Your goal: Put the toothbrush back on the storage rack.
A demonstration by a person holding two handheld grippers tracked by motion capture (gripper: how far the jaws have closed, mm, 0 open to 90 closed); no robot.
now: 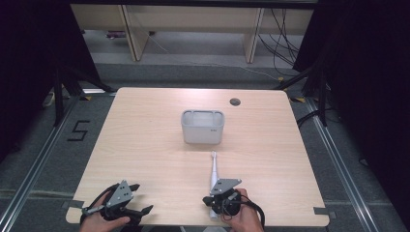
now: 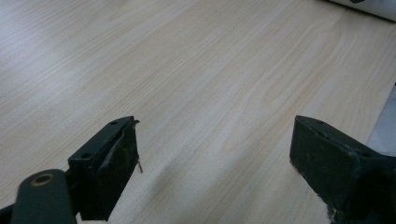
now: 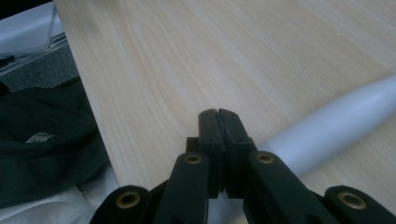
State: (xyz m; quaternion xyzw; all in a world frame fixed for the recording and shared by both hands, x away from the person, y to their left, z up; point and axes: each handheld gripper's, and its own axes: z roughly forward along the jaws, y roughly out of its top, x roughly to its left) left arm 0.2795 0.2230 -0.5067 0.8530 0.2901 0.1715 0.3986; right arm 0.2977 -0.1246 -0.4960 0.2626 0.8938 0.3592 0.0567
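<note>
A white electric toothbrush (image 1: 213, 173) lies flat on the wooden table (image 1: 145, 140), head pointing toward a pale grey rectangular bin (image 1: 203, 126) at the table's middle. My right gripper (image 1: 211, 202) sits at the toothbrush's near end by the front edge. In the right gripper view its jaws (image 3: 218, 114) are shut together with nothing between them, and the white handle (image 3: 336, 123) lies just beside them on the right. My left gripper (image 1: 143, 198) rests at the front left of the table, its jaws (image 2: 215, 135) wide open over bare wood.
A round cable hole (image 1: 235, 101) sits near the table's far edge behind the bin. The table's front edge runs close to both hands, with dark clothing (image 3: 42, 140) beyond it in the right gripper view. Grey floor and shelf legs (image 1: 135, 38) lie past the table.
</note>
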